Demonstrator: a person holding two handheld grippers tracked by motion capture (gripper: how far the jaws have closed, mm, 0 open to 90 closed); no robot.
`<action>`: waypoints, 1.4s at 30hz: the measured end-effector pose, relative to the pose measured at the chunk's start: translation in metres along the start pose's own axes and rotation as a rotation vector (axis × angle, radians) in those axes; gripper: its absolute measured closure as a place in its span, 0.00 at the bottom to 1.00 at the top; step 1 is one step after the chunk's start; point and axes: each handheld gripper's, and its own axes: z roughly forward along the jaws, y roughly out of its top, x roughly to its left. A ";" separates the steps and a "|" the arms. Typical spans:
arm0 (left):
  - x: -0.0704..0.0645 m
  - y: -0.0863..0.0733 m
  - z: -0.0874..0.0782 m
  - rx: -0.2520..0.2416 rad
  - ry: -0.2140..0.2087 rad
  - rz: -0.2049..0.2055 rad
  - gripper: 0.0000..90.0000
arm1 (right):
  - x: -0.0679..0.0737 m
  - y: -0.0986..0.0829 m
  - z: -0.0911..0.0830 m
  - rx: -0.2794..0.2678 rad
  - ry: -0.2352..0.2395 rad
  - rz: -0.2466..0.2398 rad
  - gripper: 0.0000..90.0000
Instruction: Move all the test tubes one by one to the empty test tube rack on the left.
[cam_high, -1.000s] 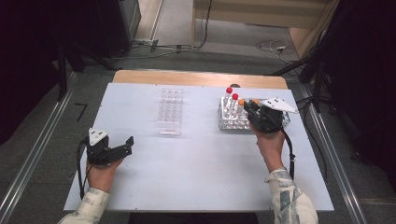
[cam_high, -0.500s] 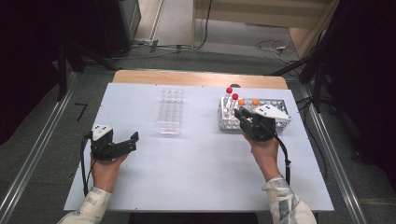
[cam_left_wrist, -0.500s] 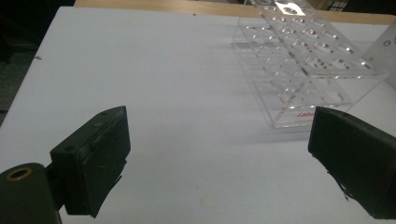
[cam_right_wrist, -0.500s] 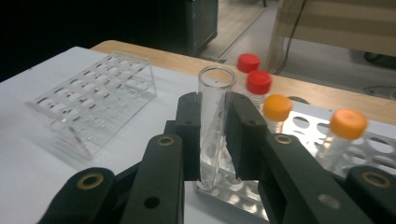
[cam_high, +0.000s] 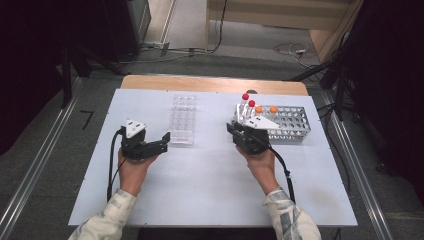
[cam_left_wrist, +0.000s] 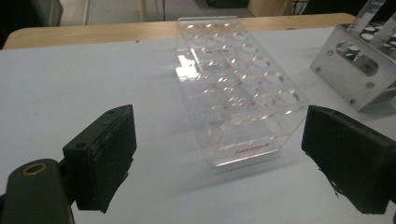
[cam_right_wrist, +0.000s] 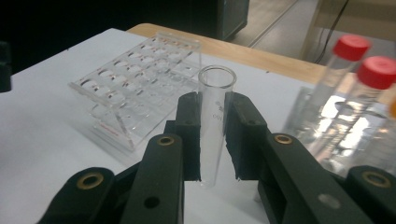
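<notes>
Using the clear rack (cam_high: 182, 120) as the anchor, going left to right: your left gripper (cam_high: 162, 138) sits just off the rack's near left corner, jaws spread wide with nothing between them. In the left gripper view the rack's near end (cam_left_wrist: 243, 100) sits framed between the two pads, so you look lined up to steady it if needed.

Over on the rack's right side, your right gripper (cam_right_wrist: 212, 135) is pinching an uncapped glass tube (cam_right_wrist: 213, 126), held upright, with the open mouth poking above the pads. So the tube is in the air to the right of the clear rack, between it and the metal rack (cam_high: 285, 121) where the capped tubes (cam_right_wrist: 348, 79) stand.

Handling-wise, I'd guess that tube is light, stiff and pretty slick, and thin glass won't forgive a hard squeeze. You've got it around the upper half, which seems fine, since it leaves the bottom end free to drop into a hole. Keep it vertical going in, because clipping the acrylic edge could chip it or twist it out of the pads.
</notes>
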 end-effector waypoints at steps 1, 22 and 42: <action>-0.005 0.003 0.003 -0.001 -0.012 0.004 0.12 | 0.003 -0.001 0.005 0.004 0.005 -0.004 0.81; -0.064 0.037 0.038 -0.002 -0.216 0.062 0.42 | 0.037 -0.006 0.051 0.058 0.039 -0.038 0.81; -0.082 0.043 0.057 0.056 -0.276 0.128 0.79 | 0.044 -0.001 0.053 0.046 0.041 -0.057 0.81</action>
